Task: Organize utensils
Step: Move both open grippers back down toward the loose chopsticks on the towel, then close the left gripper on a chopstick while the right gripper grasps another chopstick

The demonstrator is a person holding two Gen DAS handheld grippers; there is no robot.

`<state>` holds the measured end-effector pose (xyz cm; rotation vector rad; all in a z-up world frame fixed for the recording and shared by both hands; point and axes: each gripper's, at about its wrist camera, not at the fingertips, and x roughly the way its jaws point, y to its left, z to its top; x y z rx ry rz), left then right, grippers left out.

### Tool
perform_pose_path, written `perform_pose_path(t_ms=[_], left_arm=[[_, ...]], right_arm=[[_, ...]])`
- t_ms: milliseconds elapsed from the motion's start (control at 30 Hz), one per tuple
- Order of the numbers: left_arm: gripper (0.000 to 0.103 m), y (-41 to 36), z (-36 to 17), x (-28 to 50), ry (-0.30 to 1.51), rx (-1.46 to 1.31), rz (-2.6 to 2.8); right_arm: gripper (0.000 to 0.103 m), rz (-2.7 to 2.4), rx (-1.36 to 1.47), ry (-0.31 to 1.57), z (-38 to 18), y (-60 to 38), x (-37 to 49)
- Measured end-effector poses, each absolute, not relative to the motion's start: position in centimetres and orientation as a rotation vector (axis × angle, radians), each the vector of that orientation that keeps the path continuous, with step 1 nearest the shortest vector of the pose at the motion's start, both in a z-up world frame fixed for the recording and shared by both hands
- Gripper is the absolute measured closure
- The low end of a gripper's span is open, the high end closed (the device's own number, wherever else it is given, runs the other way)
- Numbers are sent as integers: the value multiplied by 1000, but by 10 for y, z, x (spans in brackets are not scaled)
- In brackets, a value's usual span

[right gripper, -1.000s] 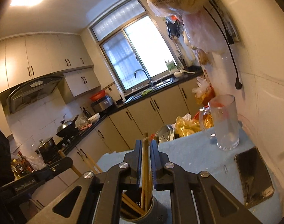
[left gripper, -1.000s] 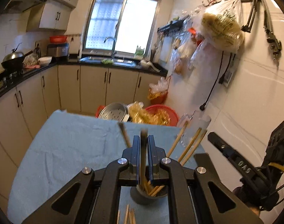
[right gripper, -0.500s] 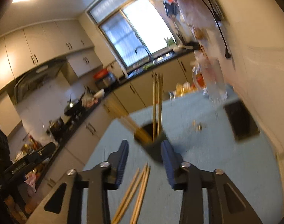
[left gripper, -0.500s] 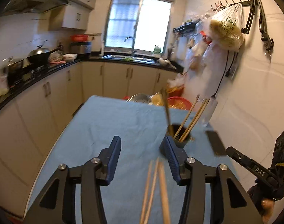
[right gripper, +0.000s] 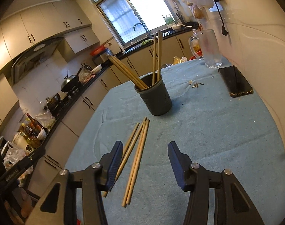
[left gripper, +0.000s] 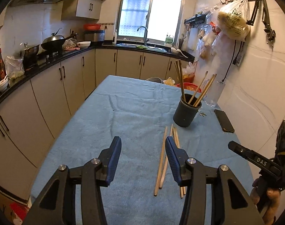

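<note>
A dark round holder (left gripper: 187, 111) (right gripper: 155, 97) stands on the blue cloth with several wooden chopsticks (left gripper: 204, 90) (right gripper: 156, 56) upright in it. Several loose chopsticks (left gripper: 164, 156) (right gripper: 136, 155) lie flat on the cloth in front of the holder. My left gripper (left gripper: 143, 157) is open and empty, low over the cloth, with the loose chopsticks just beside its right finger. My right gripper (right gripper: 145, 164) has nothing between its fingers; its jaws are opening, and the loose chopsticks lie under and ahead of its left side. The right gripper's tip (left gripper: 254, 158) shows at the right edge of the left wrist view.
A black phone (left gripper: 224, 120) (right gripper: 235, 81) lies near the wall, right of the holder. A clear glass mug (right gripper: 208, 48) (left gripper: 214, 95) stands behind it. Small scraps (right gripper: 195, 84) lie between the holder and the phone. Kitchen counters and cabinets (left gripper: 48, 86) run along the left.
Both grippers were shut on chopsticks over the holder; they let them go into it, opened, and drew back and down toward the loose chopsticks on the cloth.
</note>
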<state>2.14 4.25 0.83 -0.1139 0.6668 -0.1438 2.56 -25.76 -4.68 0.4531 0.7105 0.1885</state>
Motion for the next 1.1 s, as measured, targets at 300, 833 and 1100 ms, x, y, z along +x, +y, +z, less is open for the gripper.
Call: perform_pose_path(t_ms=[300, 833, 1100], left_arm=[[53, 42, -13, 50, 745, -110, -162], [53, 12, -64, 140, 937, -101, -221], [53, -4, -91, 177, 1005, -76, -238]], right_arm=[[57, 189, 396, 747, -47, -241, 44], [70, 264, 335, 971, -104, -212, 143], [78, 224, 266, 1069, -140, -193, 199]])
